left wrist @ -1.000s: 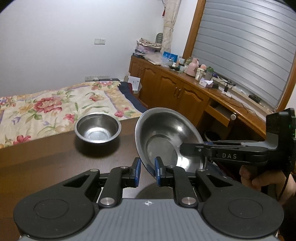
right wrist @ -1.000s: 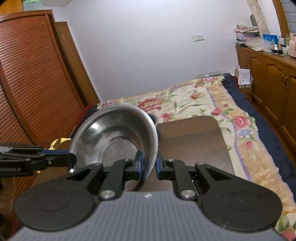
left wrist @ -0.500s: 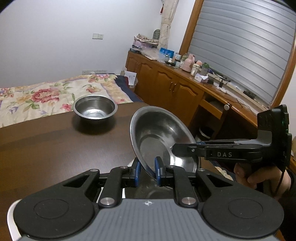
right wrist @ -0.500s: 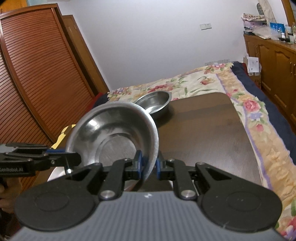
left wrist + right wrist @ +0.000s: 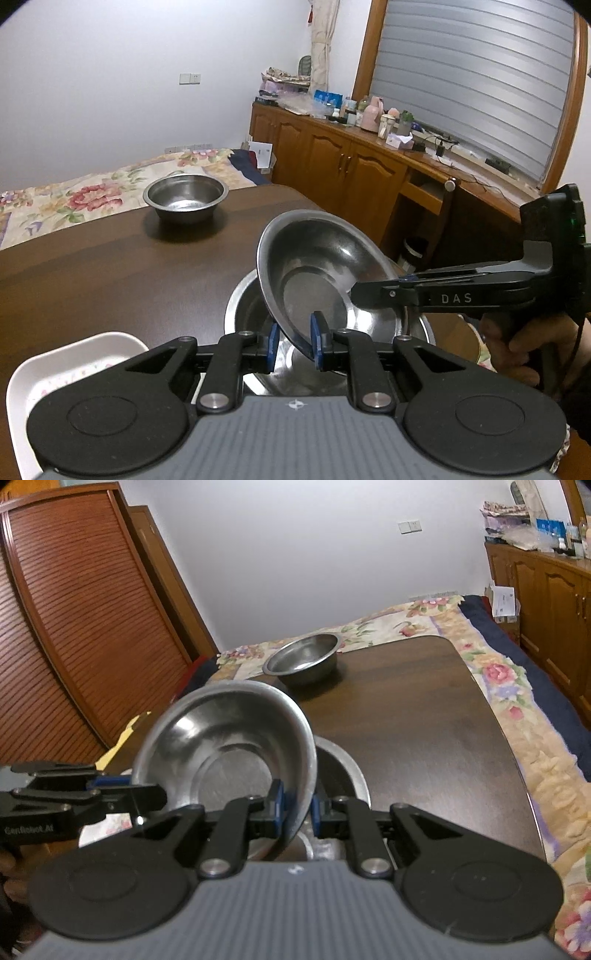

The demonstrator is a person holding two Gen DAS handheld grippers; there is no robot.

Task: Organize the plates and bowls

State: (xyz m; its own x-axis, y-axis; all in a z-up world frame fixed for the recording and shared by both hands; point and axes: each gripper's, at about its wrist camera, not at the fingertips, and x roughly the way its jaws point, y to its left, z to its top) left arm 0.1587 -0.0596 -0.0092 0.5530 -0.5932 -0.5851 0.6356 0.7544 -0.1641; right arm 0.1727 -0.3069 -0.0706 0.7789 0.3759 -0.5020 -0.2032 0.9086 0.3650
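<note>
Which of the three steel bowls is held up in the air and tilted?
The steel bowl gripped at its rim by the left gripper and right gripper. The bowl beneath it and the far bowl sit level on the table.

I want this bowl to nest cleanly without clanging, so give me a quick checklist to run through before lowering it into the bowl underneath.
1. Left gripper clamped on the held bowl rim: ok.
2. Right gripper clamped on the opposite rim: ok.
3. Held bowl over the lower bowl on the table: ok, roughly above it.
4. Held bowl level: not ok, it is tilted.
5. Lower bowl empty: cannot tell, mostly hidden.
6. White plate and far bowl out of the way: ok, both apart from the stack.
</note>
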